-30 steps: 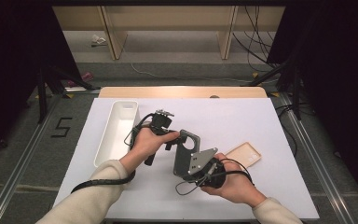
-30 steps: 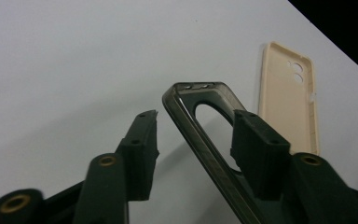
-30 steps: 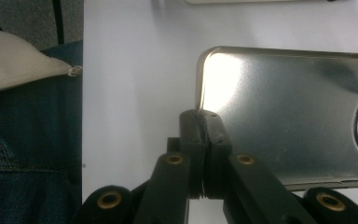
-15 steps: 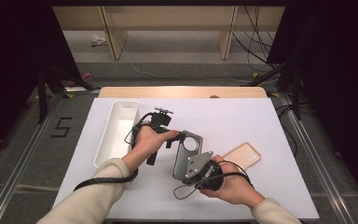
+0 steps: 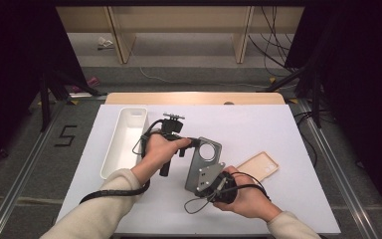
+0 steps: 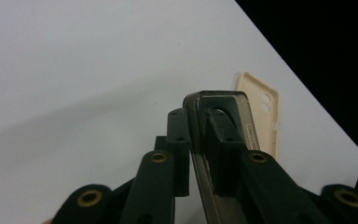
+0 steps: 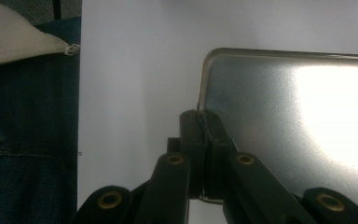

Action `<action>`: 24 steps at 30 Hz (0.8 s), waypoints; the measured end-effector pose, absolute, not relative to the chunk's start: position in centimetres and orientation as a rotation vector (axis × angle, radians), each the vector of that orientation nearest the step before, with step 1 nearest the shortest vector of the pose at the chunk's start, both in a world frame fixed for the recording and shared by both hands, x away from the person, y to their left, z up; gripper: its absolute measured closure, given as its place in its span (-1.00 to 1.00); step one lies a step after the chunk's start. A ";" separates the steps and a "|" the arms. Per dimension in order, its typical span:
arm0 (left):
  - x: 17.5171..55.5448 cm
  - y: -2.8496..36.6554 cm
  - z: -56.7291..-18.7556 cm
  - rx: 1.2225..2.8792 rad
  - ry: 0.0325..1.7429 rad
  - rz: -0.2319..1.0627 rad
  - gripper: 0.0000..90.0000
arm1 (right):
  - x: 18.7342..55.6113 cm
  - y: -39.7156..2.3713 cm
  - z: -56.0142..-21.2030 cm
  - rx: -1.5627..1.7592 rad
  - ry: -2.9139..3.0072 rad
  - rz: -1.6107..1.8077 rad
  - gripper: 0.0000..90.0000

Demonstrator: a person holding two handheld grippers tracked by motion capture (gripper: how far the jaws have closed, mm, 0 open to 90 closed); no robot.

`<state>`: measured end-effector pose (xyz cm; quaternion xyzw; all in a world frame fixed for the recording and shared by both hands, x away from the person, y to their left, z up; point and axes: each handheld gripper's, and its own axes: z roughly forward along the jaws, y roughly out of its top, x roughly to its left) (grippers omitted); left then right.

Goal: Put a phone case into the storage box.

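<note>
Beige phone case (image 5: 258,167) nearby, white tray (image 5: 125,141) left

On the white table (image 5: 278,129) there are two phone cases — one grey translucent case (image 5: 205,162) and one beige case (image 5: 259,167) — plus one long white tray (image 5: 124,142), while the person brings in two hands, each with one black gripper, two grippers in all
</note>
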<state>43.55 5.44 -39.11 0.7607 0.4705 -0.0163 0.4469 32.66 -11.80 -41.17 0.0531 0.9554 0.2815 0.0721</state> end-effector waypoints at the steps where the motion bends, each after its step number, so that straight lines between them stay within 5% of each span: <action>1: 43.5 5.4 -39.1 1.884 1.165 -0.040 0.84 | 32.7 -11.8 -41.2 0.160 2.871 0.846 0.99; 13: 42.4 5.1 -38.0 1.850 1.048 0.161 0.98 | 33.1 -12.3 -40.9 0.226 2.771 0.871 0.85; 24: 42.5 6.5 -37.9 1.820 1.031 0.406 0.98 | 33.7 -13.2 -39.9 0.381 2.576 1.104 -0.20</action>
